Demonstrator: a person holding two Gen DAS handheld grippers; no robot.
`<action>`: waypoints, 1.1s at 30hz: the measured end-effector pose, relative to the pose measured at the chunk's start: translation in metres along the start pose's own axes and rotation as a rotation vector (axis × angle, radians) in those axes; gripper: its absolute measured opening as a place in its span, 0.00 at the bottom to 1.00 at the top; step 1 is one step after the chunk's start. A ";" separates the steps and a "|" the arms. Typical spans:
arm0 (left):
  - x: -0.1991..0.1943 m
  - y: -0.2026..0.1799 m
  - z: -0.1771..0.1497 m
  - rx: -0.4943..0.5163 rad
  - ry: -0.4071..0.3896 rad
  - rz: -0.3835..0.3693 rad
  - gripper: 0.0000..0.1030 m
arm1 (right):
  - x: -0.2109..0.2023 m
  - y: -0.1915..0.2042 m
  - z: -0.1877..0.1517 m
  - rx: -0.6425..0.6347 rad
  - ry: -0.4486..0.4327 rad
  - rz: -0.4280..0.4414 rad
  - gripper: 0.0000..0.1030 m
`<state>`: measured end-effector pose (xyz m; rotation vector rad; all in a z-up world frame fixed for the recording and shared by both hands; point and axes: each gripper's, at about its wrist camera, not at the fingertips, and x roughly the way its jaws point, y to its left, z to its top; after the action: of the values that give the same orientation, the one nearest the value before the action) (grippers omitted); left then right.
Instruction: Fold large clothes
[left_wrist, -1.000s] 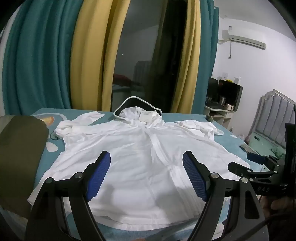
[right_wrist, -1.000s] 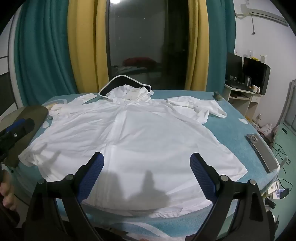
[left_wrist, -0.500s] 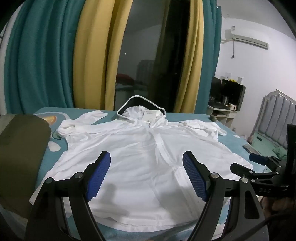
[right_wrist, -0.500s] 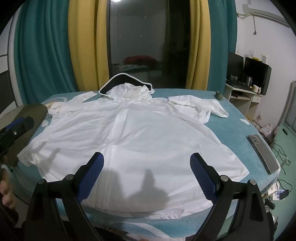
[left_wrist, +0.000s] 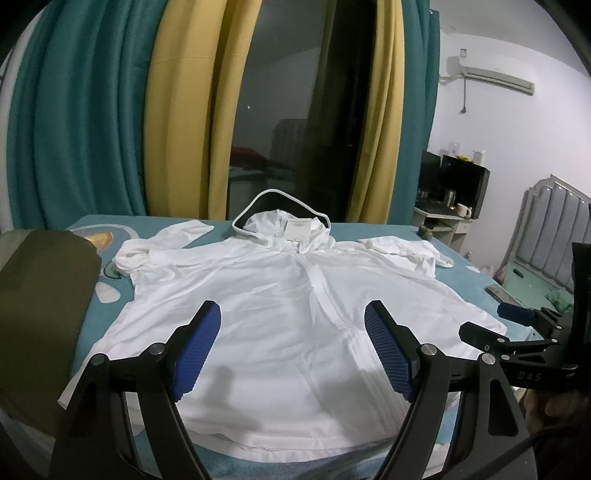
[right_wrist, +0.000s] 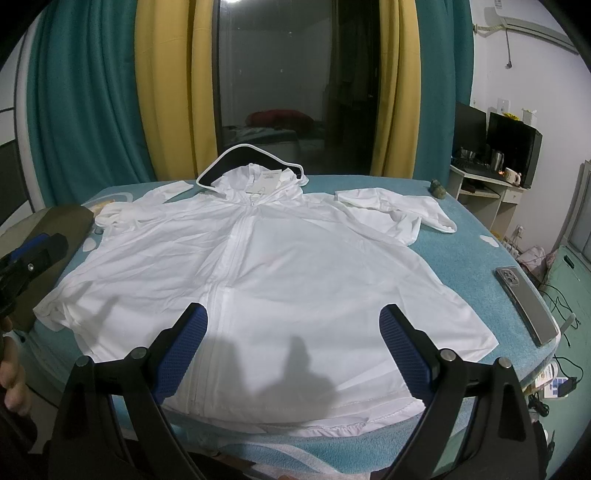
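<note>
A white zip-up hooded jacket (left_wrist: 295, 314) lies spread flat, front up, on the teal table (left_wrist: 465, 273); it also shows in the right wrist view (right_wrist: 280, 273). Its hood points to the far side and both sleeves are folded in near the shoulders. My left gripper (left_wrist: 291, 347) is open and empty, held above the near hem. My right gripper (right_wrist: 295, 350) is open and empty, also above the near hem. The right gripper shows at the right edge of the left wrist view (left_wrist: 517, 332); the left gripper shows at the left edge of the right wrist view (right_wrist: 33, 254).
An olive-green folded cloth (left_wrist: 40, 302) lies at the table's left end. A phone (right_wrist: 526, 302) lies near the right edge. A small dark object (right_wrist: 438, 188) sits at the far right corner. Curtains and a dark window stand behind; a desk and bed are to the right.
Both grippers have drawn back and risen slightly, so the jacket sits a little lower and farther in view. The jacket has not moved.
</note>
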<state>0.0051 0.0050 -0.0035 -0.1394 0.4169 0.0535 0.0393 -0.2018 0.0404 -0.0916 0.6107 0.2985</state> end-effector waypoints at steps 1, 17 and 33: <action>0.000 0.000 0.000 0.001 0.000 0.000 0.80 | 0.000 0.000 0.000 0.000 0.000 0.001 0.91; -0.001 -0.002 0.000 0.003 0.001 0.000 0.80 | 0.003 0.000 -0.005 -0.002 0.003 0.002 0.91; -0.001 -0.003 0.000 0.001 0.011 -0.006 0.80 | 0.003 0.000 -0.004 -0.003 0.006 0.003 0.91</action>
<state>0.0043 0.0020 -0.0030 -0.1402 0.4271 0.0467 0.0396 -0.2015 0.0349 -0.0942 0.6162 0.3017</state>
